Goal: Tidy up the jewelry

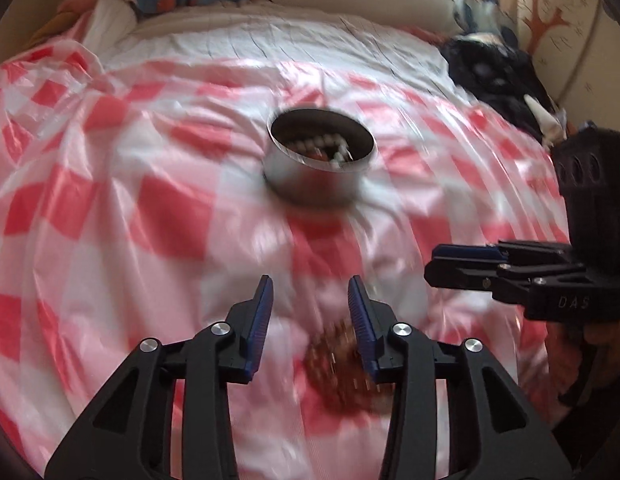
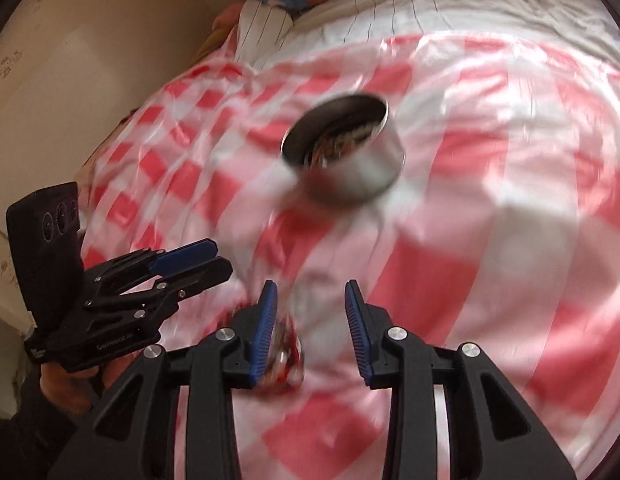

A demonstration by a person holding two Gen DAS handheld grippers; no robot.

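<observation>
Both jaws gape wide and empty: some beaded jewelry already lies in the round tin point(image 1: 318, 168) mid-bed, while one brown beaded piece point(image 1: 342, 368) waits nearer, between left gripper point(image 1: 310, 312) and right gripper point(image 2: 310, 316).

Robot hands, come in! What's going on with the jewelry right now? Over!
Left gripper open, right gripper open, both empty. Brown bead piece loose on the checkered cloth; more beads already in the metal tin. Nothing in the way.
</observation>
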